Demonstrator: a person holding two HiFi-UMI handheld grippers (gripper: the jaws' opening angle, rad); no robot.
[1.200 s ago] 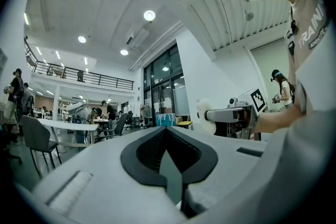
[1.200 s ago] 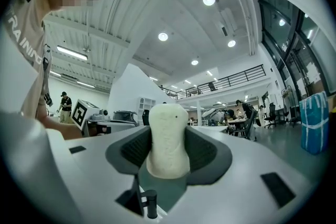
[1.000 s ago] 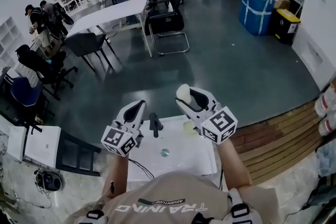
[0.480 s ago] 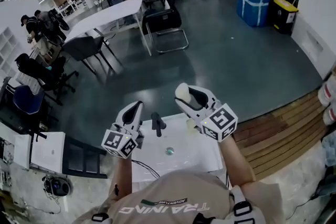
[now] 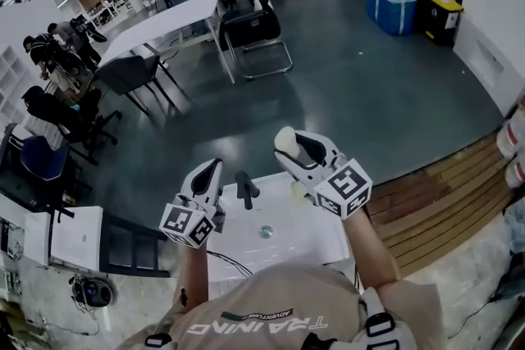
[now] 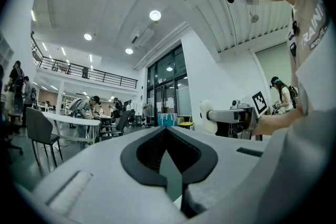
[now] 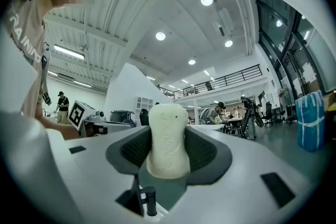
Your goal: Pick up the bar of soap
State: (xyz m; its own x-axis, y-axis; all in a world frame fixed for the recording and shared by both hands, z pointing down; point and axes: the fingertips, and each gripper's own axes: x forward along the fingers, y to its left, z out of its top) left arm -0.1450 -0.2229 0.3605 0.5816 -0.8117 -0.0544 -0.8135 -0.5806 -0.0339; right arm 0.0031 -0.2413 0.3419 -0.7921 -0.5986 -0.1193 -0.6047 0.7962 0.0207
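The pale cream bar of soap (image 7: 168, 139) stands upright between the dark pads of my right gripper (image 7: 168, 150), which is shut on it. In the head view the soap (image 5: 285, 143) sticks out of the right gripper (image 5: 289, 148), held up above the far edge of the white sink top (image 5: 303, 246). From the left gripper view the soap (image 6: 207, 117) shows off to the right. My left gripper (image 5: 213, 168) hovers beside it over the sink's left side. Its jaws (image 6: 167, 129) meet at the tips and hold nothing.
A black faucet (image 5: 244, 188) rises between the two grippers, with a round drain (image 5: 265, 232) below it. A pale soap dish (image 5: 298, 192) lies under the right gripper. Beyond lie a dark floor, office chairs (image 5: 256, 33), white tables (image 5: 164, 22) and people.
Both grippers keep nearly the same pose, the soap still held in the right one. The head view has shifted slightly and people in the background have moved.
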